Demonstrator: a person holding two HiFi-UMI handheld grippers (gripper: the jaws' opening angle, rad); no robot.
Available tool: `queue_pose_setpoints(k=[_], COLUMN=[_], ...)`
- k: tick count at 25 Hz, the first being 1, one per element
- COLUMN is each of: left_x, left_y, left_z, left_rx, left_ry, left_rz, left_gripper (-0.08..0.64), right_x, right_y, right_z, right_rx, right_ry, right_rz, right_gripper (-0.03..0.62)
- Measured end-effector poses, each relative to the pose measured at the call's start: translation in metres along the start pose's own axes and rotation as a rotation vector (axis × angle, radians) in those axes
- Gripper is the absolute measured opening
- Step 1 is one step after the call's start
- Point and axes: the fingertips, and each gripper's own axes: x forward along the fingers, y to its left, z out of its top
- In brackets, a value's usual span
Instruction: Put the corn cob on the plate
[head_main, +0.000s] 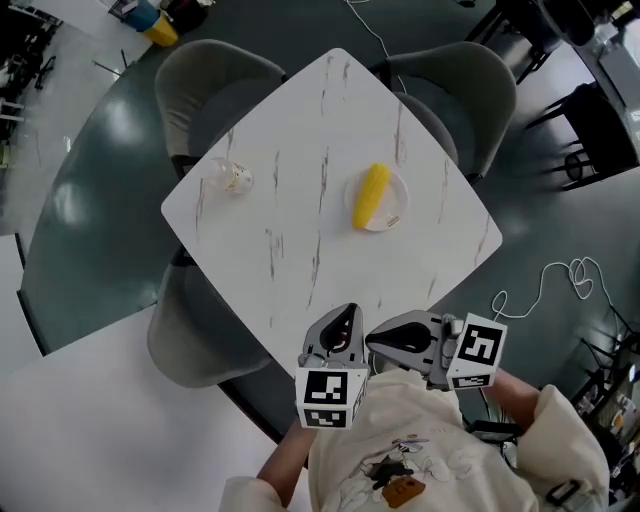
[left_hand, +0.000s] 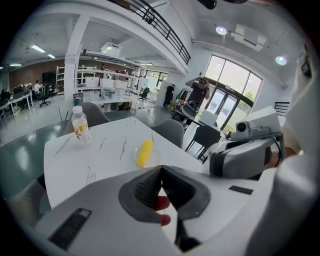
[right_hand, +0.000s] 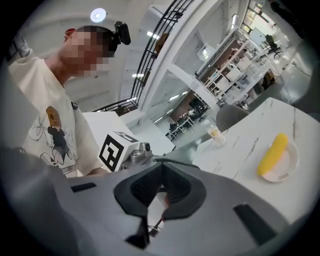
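Right now the corn cob (head_main: 371, 195) lies on the small white plate (head_main: 397, 213), toward the far right side of the table (head_main: 290, 270). Well apart from it, to its left, is a clear plastic bottle (head_main: 232, 177). You hold both tools close to your chest, over the table's near corner and far from the plate. Your left gripper (head_main: 344, 318) has its jaws pressed together with nothing between them. Your right gripper (head_main: 372, 341), just beside it, is closed and empty too.

The tabletop is white with thin grey veins, and you see it corner-on. Grey chairs stand round it: one at the far left (head_main: 215, 65), one at the far right (head_main: 465, 85) and one at the near left (head_main: 185, 340). The floor is dark grey-green, and a white cable (head_main: 560, 272) loops across it on the right.

From above, the bottle's pose is hard to read. The left gripper view shows it upright, with a white cap and a yellow label. That view also takes in a bright hall with shelving, tall windows and a person (left_hand: 200, 90) standing by them. The right gripper view looks back at your cream printed shirt (right_hand: 50, 130).
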Motion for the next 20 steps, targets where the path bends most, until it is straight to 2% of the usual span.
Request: queue_pose_setpoints(k=[5,10,16,20], left_x=[-0.046,-0.084,-0.129,-0.155], left_y=[-0.02,-0.03,-0.038,-0.046], left_z=[-0.001,-0.004,-0.007,-0.017], left_rx=[-0.004,-0.024,-0.008,0.02], left_ry=[-0.058,-0.107,-0.181,-0.209], left_rz=[-0.035,-0.062,-0.096,-0.12], left_gripper=[0.009,0.009,0.009,0.009], right_x=[0.0,-0.002,-0.012,-0.017], right_y=[0.048,0.09,0.118,0.135], right_z=[0.012,0.006,0.016,0.018], right_rx=[-0.127,-0.247,-0.224,-0.308], right_ry=[-0.062,-0.034,-0.154,-0.15], right_rz=[-0.028,-0.059,-0.117,-0.211], right_gripper=[0.006,0.006,0.006,0.006])
